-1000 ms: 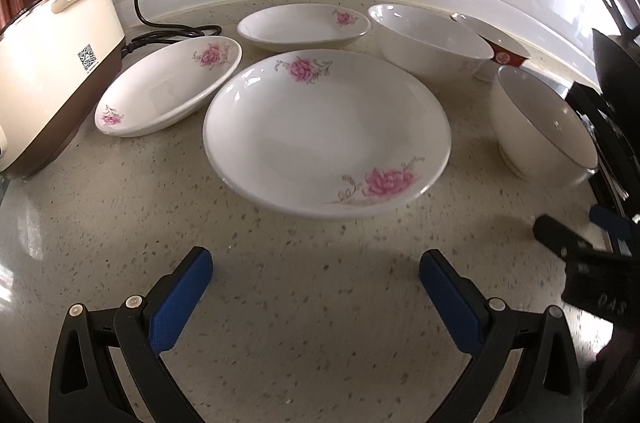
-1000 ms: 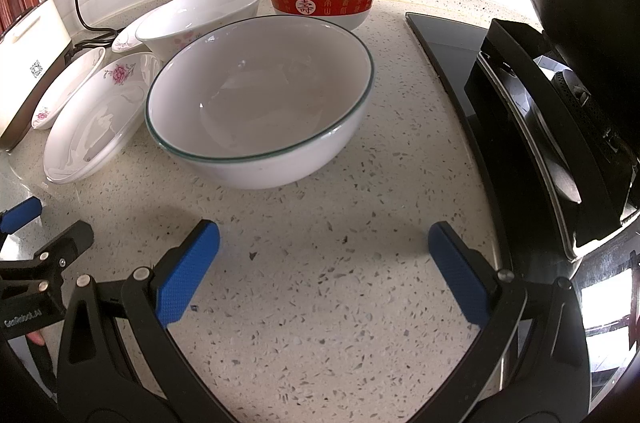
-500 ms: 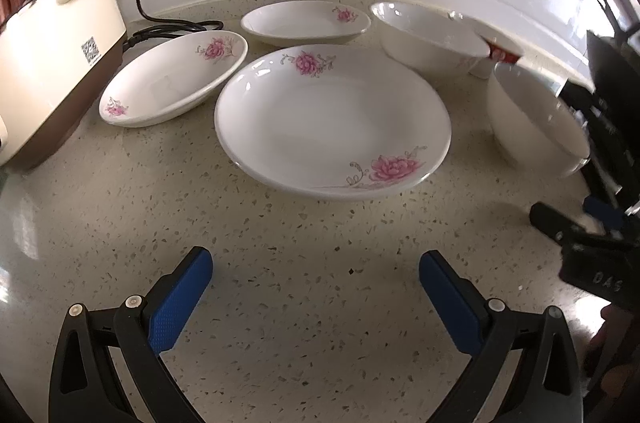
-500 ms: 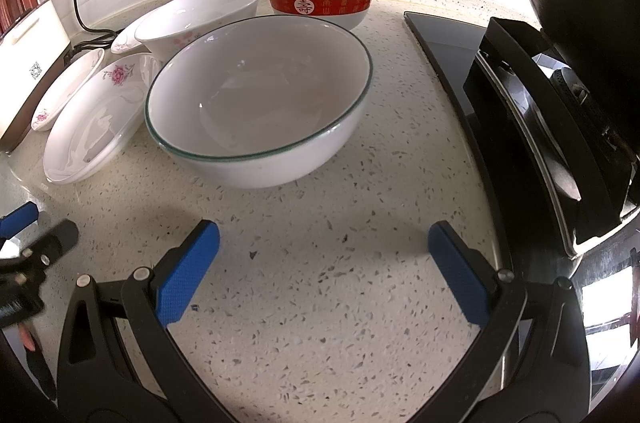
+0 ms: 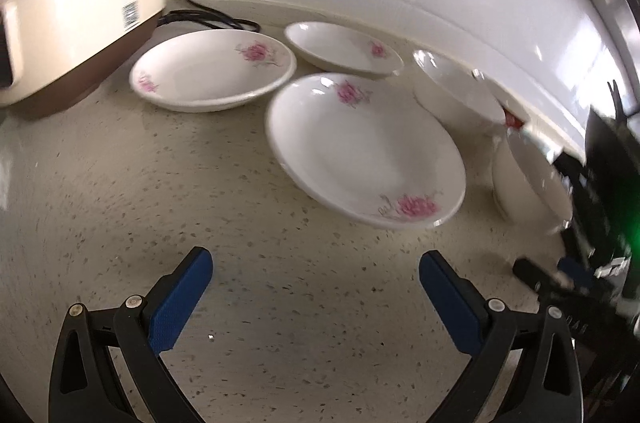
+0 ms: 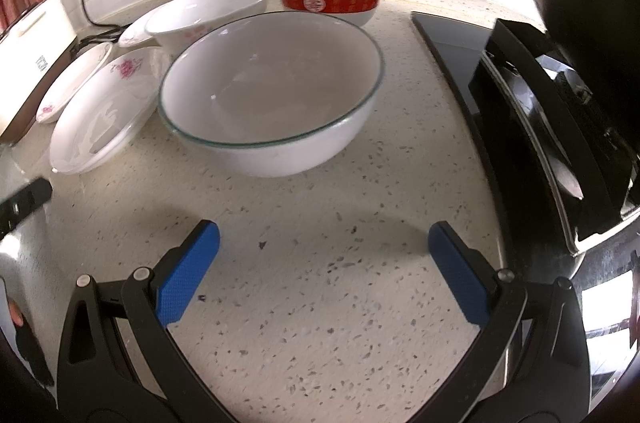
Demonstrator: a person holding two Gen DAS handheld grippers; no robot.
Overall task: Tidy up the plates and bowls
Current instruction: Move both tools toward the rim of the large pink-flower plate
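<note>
Left wrist view: left gripper (image 5: 316, 283) and right gripper (image 6: 324, 259) gape empty; crowded plates (image 5: 366, 147) (rims nearly touching) risk chipping if nudged.

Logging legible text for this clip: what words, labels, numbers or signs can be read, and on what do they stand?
No text can be read for certain.
Red bowl: white round emblem with a character, too blurred to read.
Cream appliance: dark code label, blurred, unreadable.
Right gripper's body, seen in the left wrist view: pale letters, too smeared to read.
Plates: pink flowers only, no words.
</note>
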